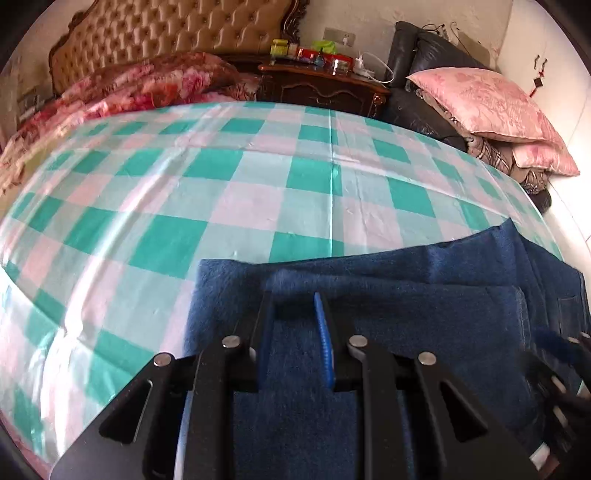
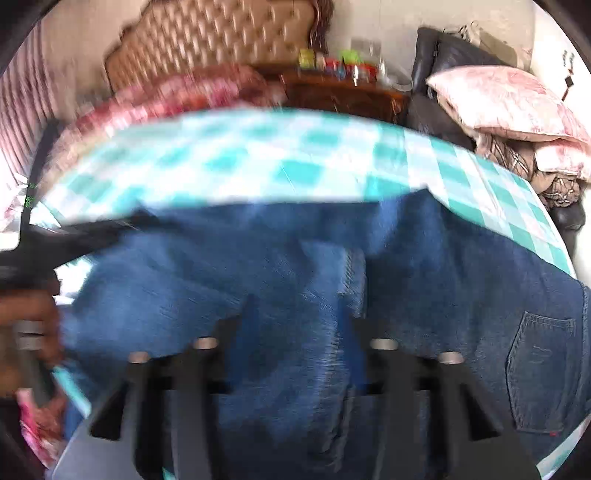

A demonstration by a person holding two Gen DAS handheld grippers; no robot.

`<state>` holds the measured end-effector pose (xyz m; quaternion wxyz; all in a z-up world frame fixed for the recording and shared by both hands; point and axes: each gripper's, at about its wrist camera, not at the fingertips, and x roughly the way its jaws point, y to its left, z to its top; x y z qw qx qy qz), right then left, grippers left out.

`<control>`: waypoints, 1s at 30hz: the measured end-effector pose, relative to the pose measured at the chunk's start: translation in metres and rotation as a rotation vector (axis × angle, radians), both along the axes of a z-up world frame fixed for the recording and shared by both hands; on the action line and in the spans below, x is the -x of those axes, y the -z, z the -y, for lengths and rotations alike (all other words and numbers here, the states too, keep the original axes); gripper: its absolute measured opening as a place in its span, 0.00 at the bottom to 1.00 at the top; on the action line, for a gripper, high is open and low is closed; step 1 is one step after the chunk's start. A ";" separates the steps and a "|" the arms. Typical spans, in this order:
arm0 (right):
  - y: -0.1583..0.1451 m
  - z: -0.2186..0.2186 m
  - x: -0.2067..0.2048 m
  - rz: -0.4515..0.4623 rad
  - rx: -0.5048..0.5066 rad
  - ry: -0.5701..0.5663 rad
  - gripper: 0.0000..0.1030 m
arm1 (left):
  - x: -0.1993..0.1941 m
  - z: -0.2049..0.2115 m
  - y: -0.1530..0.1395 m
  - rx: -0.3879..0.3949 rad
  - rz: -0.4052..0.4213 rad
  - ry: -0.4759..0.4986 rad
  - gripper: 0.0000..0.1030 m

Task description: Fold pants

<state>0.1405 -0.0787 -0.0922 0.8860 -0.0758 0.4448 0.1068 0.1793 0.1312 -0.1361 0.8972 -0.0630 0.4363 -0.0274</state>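
Note:
Blue denim pants (image 1: 424, 295) lie folded in layers on the checked bed sheet (image 1: 221, 184), at the near right of the left wrist view. My left gripper (image 1: 293, 299) hovers over the folded edge with its jaws apart and nothing between them. In the blurred right wrist view the pants (image 2: 258, 277) fill the foreground, with a back pocket (image 2: 539, 373) at the right. My right gripper (image 2: 295, 325) is over the denim with its jaws wide apart. The right gripper also shows at the right edge of the left wrist view (image 1: 569, 350).
A tufted headboard (image 1: 166, 33) and a red floral blanket (image 1: 147, 85) lie at the far side. A dark nightstand (image 1: 325, 88) holds several small items. Pink pillows (image 1: 487, 103) are stacked on a dark sofa at the right.

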 end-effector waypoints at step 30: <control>-0.015 -0.020 0.006 0.001 -0.044 -0.064 0.07 | 0.117 0.003 0.006 -0.106 0.006 0.012 0.23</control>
